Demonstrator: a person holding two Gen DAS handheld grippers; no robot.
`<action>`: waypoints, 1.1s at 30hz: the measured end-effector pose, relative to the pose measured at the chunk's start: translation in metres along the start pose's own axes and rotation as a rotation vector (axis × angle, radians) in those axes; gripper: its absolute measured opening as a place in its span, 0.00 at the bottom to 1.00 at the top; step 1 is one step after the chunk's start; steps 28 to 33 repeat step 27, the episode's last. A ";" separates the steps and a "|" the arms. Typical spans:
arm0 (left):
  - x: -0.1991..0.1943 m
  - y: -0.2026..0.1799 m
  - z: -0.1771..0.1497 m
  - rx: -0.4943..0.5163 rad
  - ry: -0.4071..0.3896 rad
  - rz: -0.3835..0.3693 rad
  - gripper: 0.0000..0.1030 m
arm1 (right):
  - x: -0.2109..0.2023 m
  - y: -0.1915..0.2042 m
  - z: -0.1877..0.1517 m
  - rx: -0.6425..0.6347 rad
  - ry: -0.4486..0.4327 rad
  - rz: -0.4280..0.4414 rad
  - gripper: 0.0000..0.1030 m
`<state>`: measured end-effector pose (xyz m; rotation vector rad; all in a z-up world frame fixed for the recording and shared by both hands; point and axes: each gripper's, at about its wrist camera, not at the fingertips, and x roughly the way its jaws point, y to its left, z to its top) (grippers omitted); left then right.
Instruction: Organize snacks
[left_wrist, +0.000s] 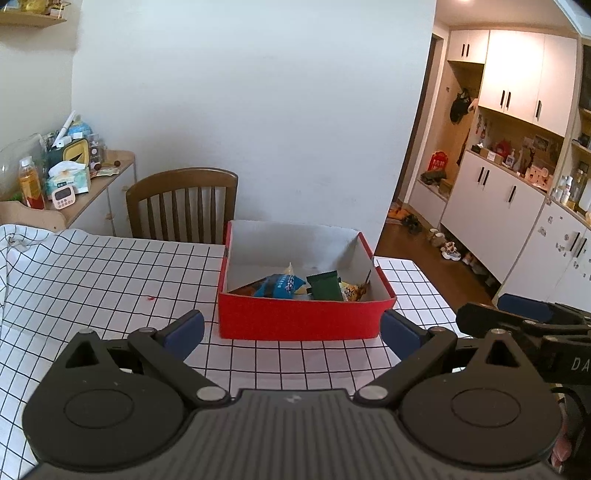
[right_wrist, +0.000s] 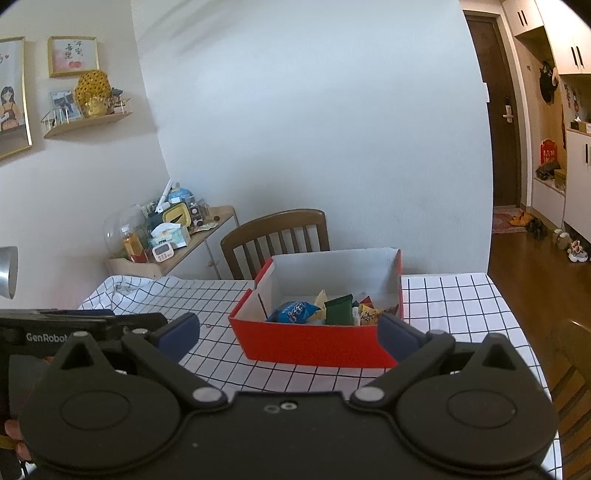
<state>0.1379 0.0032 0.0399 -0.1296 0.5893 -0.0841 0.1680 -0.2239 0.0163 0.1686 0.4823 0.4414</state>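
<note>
A red box (left_wrist: 299, 317) sits on a checked tablecloth (left_wrist: 110, 266), snack packets (left_wrist: 280, 286) already inside; the left gripper (left_wrist: 291, 328) and right gripper (right_wrist: 288, 332) hover before it, fingers wide apart, empty; sorting looks finished, so next likely means checking for strays.

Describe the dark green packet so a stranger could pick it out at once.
Find the red box on the checked tablecloth. Among the snacks piled at its near end, the dark green packet stands between the blue bag and the orange-yellow wrappers. It is the only plain dark green one.
</note>
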 end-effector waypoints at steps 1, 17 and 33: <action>0.000 0.000 0.000 0.000 -0.001 -0.003 0.99 | 0.000 0.000 0.000 0.003 0.000 -0.002 1.00; -0.013 -0.010 0.003 0.023 -0.049 -0.007 0.99 | -0.004 -0.003 0.001 0.022 -0.012 -0.029 1.00; -0.013 -0.005 -0.001 -0.006 -0.015 -0.008 0.99 | -0.004 0.002 -0.003 0.020 0.012 -0.014 1.00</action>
